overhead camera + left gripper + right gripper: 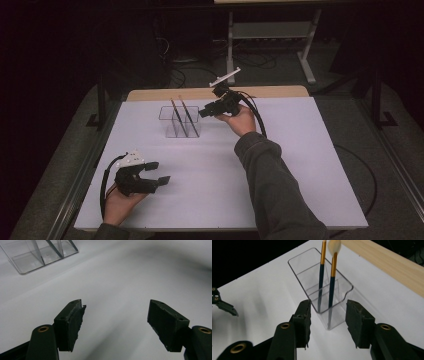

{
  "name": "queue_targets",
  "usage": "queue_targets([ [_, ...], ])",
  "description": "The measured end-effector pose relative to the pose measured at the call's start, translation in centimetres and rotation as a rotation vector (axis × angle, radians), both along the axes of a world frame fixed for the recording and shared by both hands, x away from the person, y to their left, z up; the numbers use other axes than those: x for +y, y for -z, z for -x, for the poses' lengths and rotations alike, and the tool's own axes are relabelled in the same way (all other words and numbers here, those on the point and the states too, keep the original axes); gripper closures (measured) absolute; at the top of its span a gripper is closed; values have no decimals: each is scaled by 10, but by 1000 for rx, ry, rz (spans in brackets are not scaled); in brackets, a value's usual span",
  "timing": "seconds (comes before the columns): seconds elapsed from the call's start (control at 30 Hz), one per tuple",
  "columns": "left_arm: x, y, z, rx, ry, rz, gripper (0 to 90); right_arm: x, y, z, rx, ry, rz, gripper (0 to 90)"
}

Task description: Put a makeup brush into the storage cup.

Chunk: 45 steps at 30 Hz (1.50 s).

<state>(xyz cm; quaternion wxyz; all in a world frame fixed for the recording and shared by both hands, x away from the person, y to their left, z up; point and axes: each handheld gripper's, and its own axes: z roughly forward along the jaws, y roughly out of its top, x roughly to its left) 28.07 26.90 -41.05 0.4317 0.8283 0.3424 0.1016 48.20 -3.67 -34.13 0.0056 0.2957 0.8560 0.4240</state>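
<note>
Jaws of the right gripper [328, 323] stand apart and empty just before the clear organizer [322, 282], which holds two upright brushes [332, 277] on the white surface [280, 165]. The left gripper [161, 172] rests well apart, jaws wide with nothing between them.

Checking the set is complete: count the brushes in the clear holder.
2. Both brushes stand leaning in the clear holder, side by side in its near-end compartment: one on the left, the other right of it, bristles up. None seems hidden.
</note>
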Motion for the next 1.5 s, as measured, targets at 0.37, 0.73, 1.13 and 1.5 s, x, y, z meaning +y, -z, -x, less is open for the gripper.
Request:
queue_targets([
  [0.37,-2,0,0,-1,8,-5,275,-24,4,11,-16,30,-22,503],
  [0.73,-5,0,1,4,5,4,270,-41,8,19,-17,49,-29,476],
  [1.13,-6,0,1,-3,11,-8,269,-53,12,26,-6,70,-38,452],
  [1.5,-5,-1,1,-5,15,-10,269,-63,18,33,-15,74,-36,445],
])
